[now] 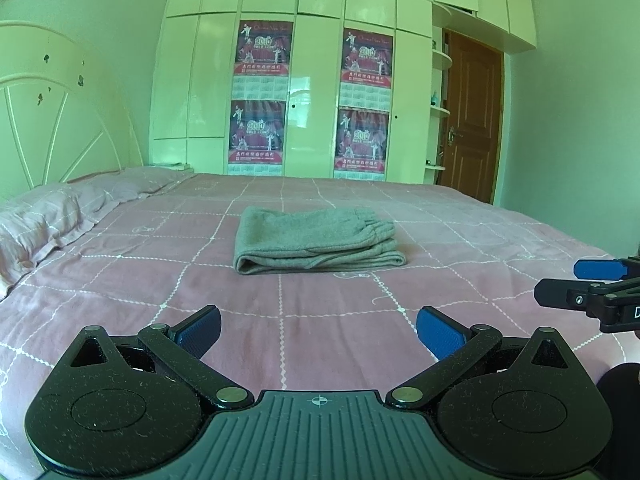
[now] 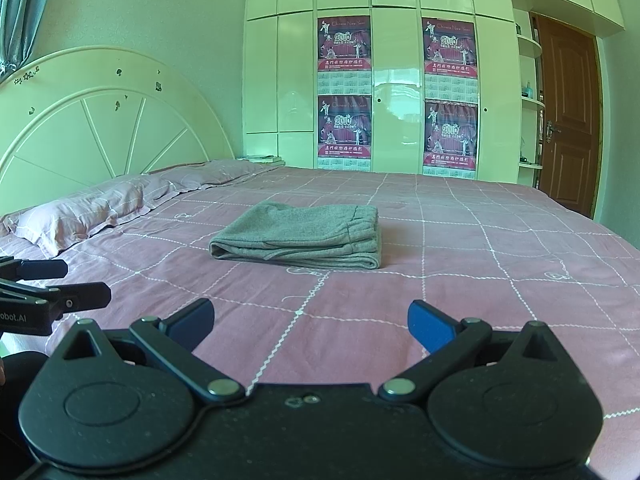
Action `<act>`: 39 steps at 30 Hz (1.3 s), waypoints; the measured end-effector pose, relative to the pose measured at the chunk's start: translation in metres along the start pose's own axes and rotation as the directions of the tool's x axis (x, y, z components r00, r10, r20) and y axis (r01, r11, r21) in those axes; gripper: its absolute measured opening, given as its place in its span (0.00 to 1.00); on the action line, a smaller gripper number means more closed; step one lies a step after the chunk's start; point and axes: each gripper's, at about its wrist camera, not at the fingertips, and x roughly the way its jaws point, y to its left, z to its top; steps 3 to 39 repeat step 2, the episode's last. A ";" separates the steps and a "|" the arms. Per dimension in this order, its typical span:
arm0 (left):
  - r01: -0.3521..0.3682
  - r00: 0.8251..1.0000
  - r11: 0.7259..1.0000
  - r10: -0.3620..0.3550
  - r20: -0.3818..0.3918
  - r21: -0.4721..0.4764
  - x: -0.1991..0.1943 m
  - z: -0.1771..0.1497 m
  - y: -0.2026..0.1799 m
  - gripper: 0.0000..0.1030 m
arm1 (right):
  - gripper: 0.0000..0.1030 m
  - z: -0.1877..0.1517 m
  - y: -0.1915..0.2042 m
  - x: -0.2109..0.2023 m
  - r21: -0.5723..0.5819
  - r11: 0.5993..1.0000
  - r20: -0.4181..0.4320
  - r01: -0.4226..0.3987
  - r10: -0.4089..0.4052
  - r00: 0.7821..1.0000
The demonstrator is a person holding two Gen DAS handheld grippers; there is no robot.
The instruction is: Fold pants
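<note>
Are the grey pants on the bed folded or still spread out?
Folded. The pants lie as a compact stack on the bed, layered edges showing along the near side and the elastic waistband on top; both grippers are open and clear of them.

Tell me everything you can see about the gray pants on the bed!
The gray pants look soft and fuzzy, like fleece. They are folded into a neat flat stack of several layers, with the gathered elastic waistband on the right and a rounded fold on the left. They lie in the middle of the pink checked bedspread, touching only that. Both grippers are open and well back from them, holding nothing.
</note>
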 end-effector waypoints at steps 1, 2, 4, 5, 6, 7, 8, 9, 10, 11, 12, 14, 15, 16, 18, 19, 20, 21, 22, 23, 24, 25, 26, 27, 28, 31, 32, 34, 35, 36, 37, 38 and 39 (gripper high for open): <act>0.001 1.000 1.000 -0.001 -0.004 -0.003 0.000 0.000 0.000 1.00 | 0.94 0.000 0.000 0.000 0.000 1.000 -0.001 0.000 0.000 1.000; 0.000 1.000 1.000 0.000 -0.009 -0.006 0.000 0.000 0.000 1.00 | 0.94 0.000 0.000 0.000 0.000 1.000 -0.001 0.000 0.000 1.000; 0.000 1.000 1.000 0.000 -0.009 -0.006 0.000 0.000 0.000 1.00 | 0.94 0.000 0.000 0.000 0.000 1.000 -0.001 0.000 0.000 1.000; 0.000 1.000 1.000 0.000 -0.009 -0.006 0.000 0.000 0.000 1.00 | 0.94 0.000 0.000 0.000 0.000 1.000 -0.001 0.000 0.000 1.000; 0.000 1.000 1.000 0.000 -0.009 -0.006 0.000 0.000 0.000 1.00 | 0.94 0.000 0.000 0.000 0.000 1.000 -0.001 0.000 0.000 1.000; 0.000 1.000 1.000 0.000 -0.009 -0.006 0.000 0.000 0.000 1.00 | 0.94 0.000 0.000 0.000 0.000 1.000 -0.001 0.000 0.000 1.000; 0.000 1.000 1.000 0.000 -0.009 -0.006 0.000 0.000 0.000 1.00 | 0.94 0.000 0.000 0.000 0.000 1.000 -0.001 0.000 0.000 1.000; 0.000 1.000 1.000 0.000 -0.009 -0.006 0.000 0.000 0.000 1.00 | 0.94 0.000 0.000 0.000 0.000 1.000 -0.001 0.000 0.000 1.000; 0.000 1.000 1.000 0.000 -0.009 -0.006 0.000 0.000 0.000 1.00 | 0.94 0.000 0.000 0.000 0.000 1.000 -0.001 0.000 0.000 1.000; 0.000 1.000 1.000 0.000 -0.009 -0.006 0.000 0.000 0.000 1.00 | 0.94 0.000 0.000 0.000 0.000 1.000 -0.001 0.000 0.000 1.000; 0.000 1.000 1.000 0.000 -0.009 -0.006 0.000 0.000 0.000 1.00 | 0.94 0.000 0.000 0.000 0.000 1.000 -0.001 0.000 0.000 1.000; 0.000 1.000 1.000 0.000 -0.009 -0.006 0.000 0.000 0.000 1.00 | 0.94 0.000 0.000 0.000 0.000 1.000 -0.001 0.000 0.000 1.000; 0.000 1.000 1.000 0.000 -0.009 -0.006 0.000 0.000 0.000 1.00 | 0.94 0.000 0.000 0.000 0.000 1.000 -0.001 0.000 0.000 1.000; 0.000 1.000 1.000 0.000 -0.009 -0.006 0.000 0.000 0.000 1.00 | 0.94 0.000 0.000 0.000 0.000 1.000 -0.001 0.000 0.000 1.000; 0.000 1.000 1.000 0.000 -0.009 -0.006 0.000 0.000 0.000 1.00 | 0.94 0.000 0.000 0.000 0.000 1.000 -0.001 0.000 0.000 1.000; 0.000 1.000 1.000 0.000 -0.009 -0.006 0.000 0.000 0.000 1.00 | 0.94 0.000 0.000 0.000 0.000 1.000 -0.001 0.000 0.000 1.000; 0.000 1.000 1.000 0.000 -0.009 -0.006 0.000 0.000 0.000 1.00 | 0.94 0.000 0.000 0.000 0.000 1.000 -0.001 0.000 0.000 1.000; 0.000 1.000 1.000 0.000 -0.009 -0.006 0.000 0.000 0.000 1.00 | 0.94 0.000 0.000 0.000 0.000 1.000 -0.001 0.000 0.000 1.000; 0.000 1.000 1.000 0.000 -0.009 -0.006 0.000 0.000 0.000 1.00 | 0.94 0.000 0.000 0.000 0.000 1.000 -0.001 0.000 0.000 1.000; 0.000 1.000 1.000 0.000 -0.009 -0.006 0.000 0.000 0.000 1.00 | 0.94 0.000 0.000 0.000 0.000 1.000 -0.001 0.000 0.000 1.000; 0.000 1.000 1.000 0.000 -0.009 -0.006 0.000 0.000 0.000 1.00 | 0.94 0.000 0.000 0.000 0.000 1.000 -0.001 0.000 0.000 1.000; 0.000 1.000 1.000 0.000 -0.009 -0.006 0.000 0.000 0.000 1.00 | 0.94 0.000 0.000 0.000 0.000 1.000 -0.001 0.000 0.000 1.000; 0.000 1.000 1.000 0.000 -0.009 -0.006 0.000 0.000 0.000 1.00 | 0.94 0.000 0.000 0.000 0.000 1.000 -0.001 0.000 0.000 1.000; 0.000 1.000 1.000 0.000 -0.009 -0.006 0.000 0.000 0.000 1.00 | 0.94 0.000 0.000 0.000 0.000 1.000 -0.001 0.000 0.000 1.000; 0.000 1.000 1.000 0.000 -0.009 -0.006 0.000 0.000 0.000 1.00 | 0.94 0.000 0.000 0.000 0.000 1.000 -0.001 0.000 0.000 1.000; 0.000 1.000 1.000 0.000 -0.009 -0.006 0.000 0.000 0.000 1.00 | 0.94 0.000 0.000 0.000 0.000 1.000 -0.001 0.000 0.000 1.000; 0.000 1.000 1.000 0.000 -0.009 -0.006 0.000 0.000 0.000 1.00 | 0.94 0.000 0.000 0.000 0.000 1.000 -0.001 0.000 0.000 1.000; 0.000 1.000 1.000 0.000 -0.009 -0.006 0.000 0.000 0.000 1.00 | 0.94 0.000 0.000 0.000 0.000 1.000 -0.001 0.000 0.000 1.000; 0.000 1.000 1.000 0.000 -0.009 -0.006 0.000 0.000 0.000 1.00 | 0.94 0.000 0.000 0.000 0.000 1.000 -0.001 0.000 0.000 1.000; 0.000 1.000 1.000 0.000 -0.009 -0.006 0.000 0.000 0.000 1.00 | 0.94 0.000 0.000 0.000 0.000 1.000 -0.001 0.000 0.000 1.000; 0.000 1.000 1.000 0.000 -0.009 -0.006 0.000 0.000 0.000 1.00 | 0.94 0.000 0.000 0.000 0.000 1.000 -0.001 0.000 0.000 1.000; 0.000 1.000 1.000 0.000 -0.009 -0.006 0.000 0.000 0.000 1.00 | 0.94 0.000 0.000 0.000 0.000 1.000 -0.001 0.000 0.000 1.000; 0.000 1.000 1.000 0.000 -0.009 -0.006 0.000 0.000 0.000 1.00 | 0.94 0.000 0.000 0.000 0.000 1.000 -0.001 0.000 0.000 1.000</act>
